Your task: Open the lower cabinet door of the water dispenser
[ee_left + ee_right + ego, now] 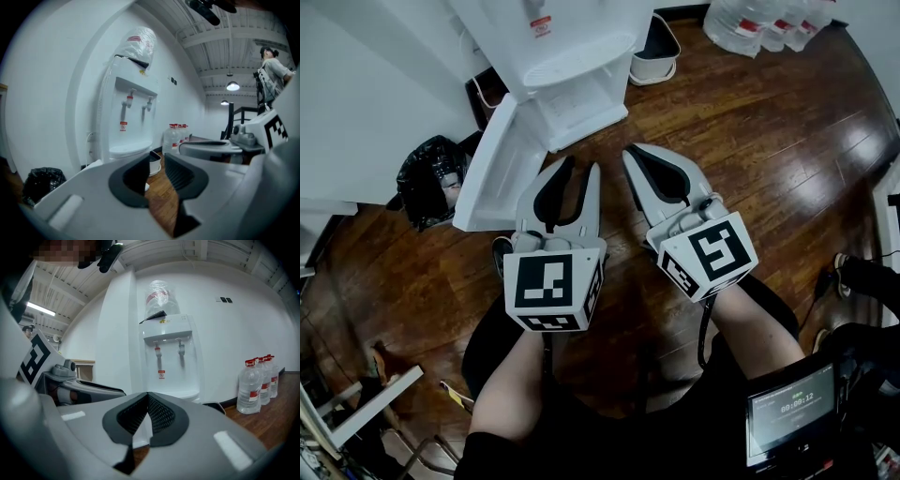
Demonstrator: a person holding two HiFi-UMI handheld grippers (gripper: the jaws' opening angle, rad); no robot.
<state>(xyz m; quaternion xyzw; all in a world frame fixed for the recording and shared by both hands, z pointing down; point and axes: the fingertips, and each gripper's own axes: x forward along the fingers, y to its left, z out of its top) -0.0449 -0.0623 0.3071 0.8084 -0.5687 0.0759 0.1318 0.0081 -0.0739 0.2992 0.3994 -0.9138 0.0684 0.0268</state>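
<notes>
Tally from where I stand: one water dispenser (pixel 572 66), one lower cabinet door (pixel 492 169), two taps (pixel 157 351), one upturned bottle (pixel 159 298) on top, three water bottles (pixel 248 387) on the floor, one black bag (pixel 431 178), one small bin (pixel 652 70), and two tools of mine, my left hand-held gripper (pixel 581 167) and my right hand-held gripper (pixel 630 155).

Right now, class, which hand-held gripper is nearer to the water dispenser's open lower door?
Left. The left hand-held gripper sits right beside the edge of the open door. The right hand-held gripper lies farther to the right, in front of the water dispenser.
</notes>
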